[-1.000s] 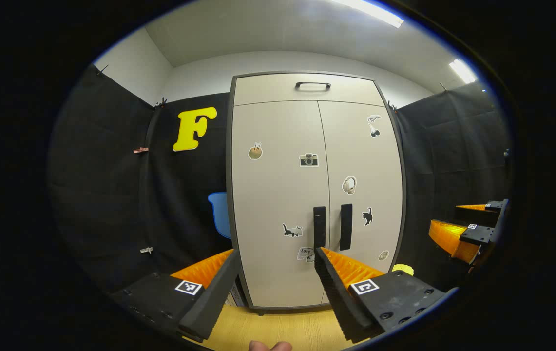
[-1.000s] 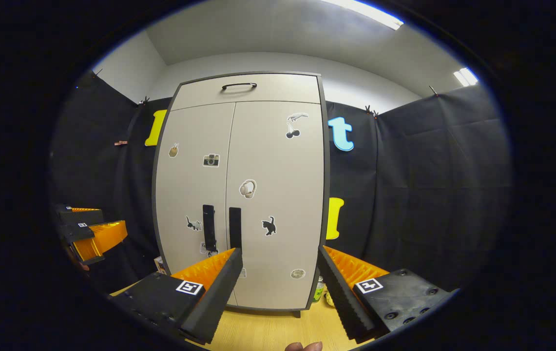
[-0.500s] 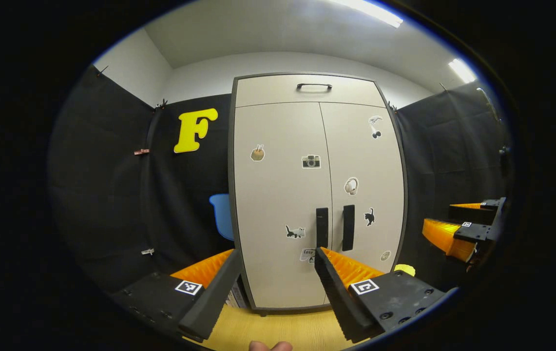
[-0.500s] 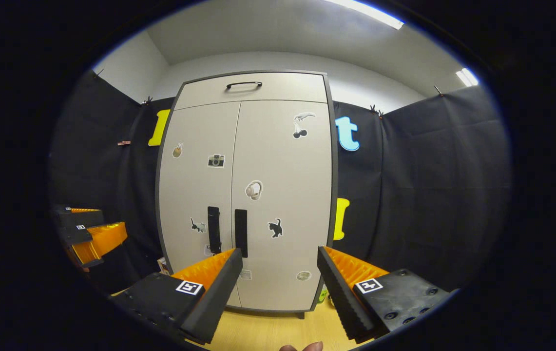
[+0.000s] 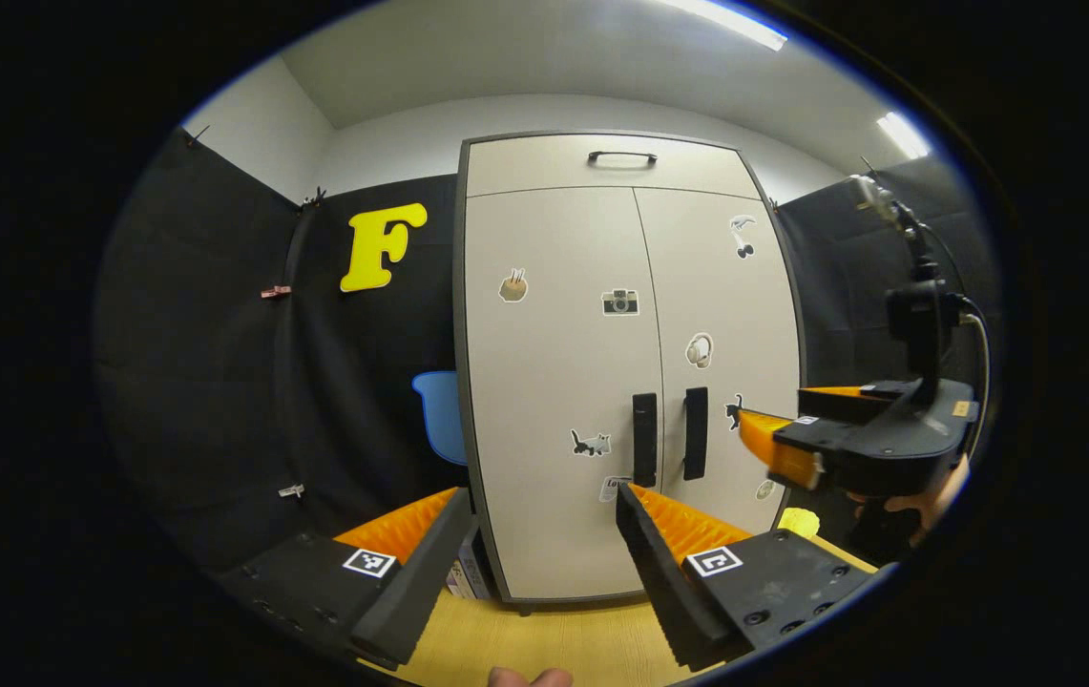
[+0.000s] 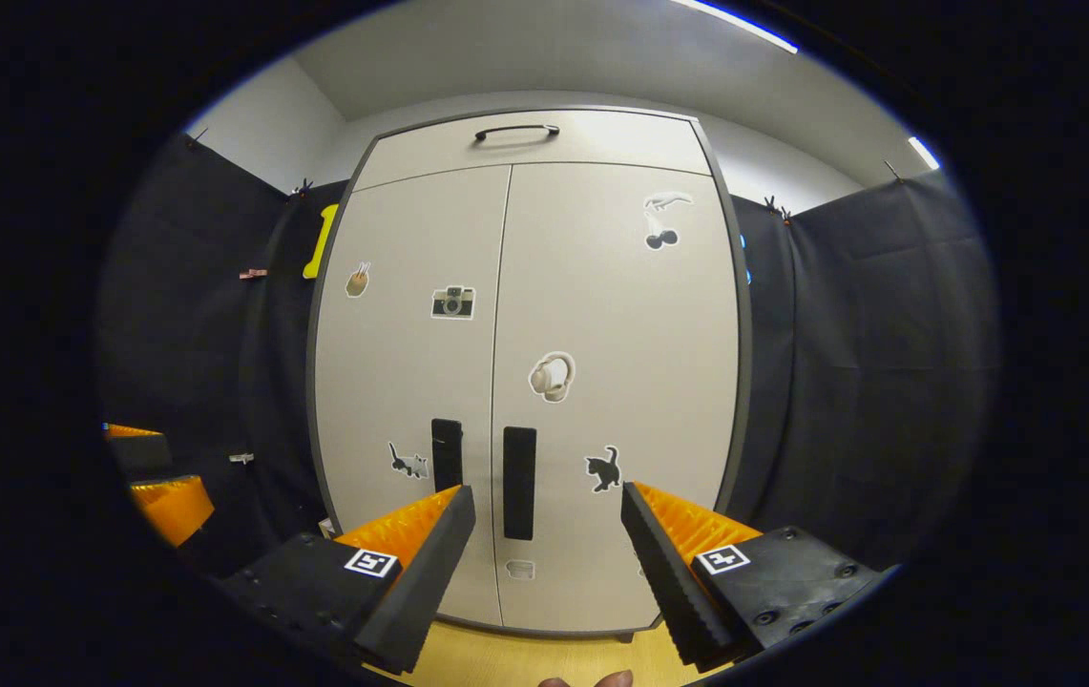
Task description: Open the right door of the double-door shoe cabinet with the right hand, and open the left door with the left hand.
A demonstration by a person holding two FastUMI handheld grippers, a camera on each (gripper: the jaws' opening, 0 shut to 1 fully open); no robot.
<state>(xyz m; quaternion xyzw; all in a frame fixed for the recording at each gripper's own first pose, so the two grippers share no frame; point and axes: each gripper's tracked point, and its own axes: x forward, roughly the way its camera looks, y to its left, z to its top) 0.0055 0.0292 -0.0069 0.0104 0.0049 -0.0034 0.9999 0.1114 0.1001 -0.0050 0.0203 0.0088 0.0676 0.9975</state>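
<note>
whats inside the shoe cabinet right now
Cannot tell: both doors are shut, the left door and right door meeting flush at the centre seam, so the interior is covered. Only stickers and the two dark handles show on the front.

Left door (image 5: 558, 382) beside right door (image 5: 721, 353)

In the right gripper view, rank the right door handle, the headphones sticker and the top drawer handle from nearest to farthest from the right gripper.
From the right gripper:
1. Right door handle, just above the fingers.
2. Headphones sticker, higher on the right door.
3. Top drawer handle, at the cabinet's top.
</note>
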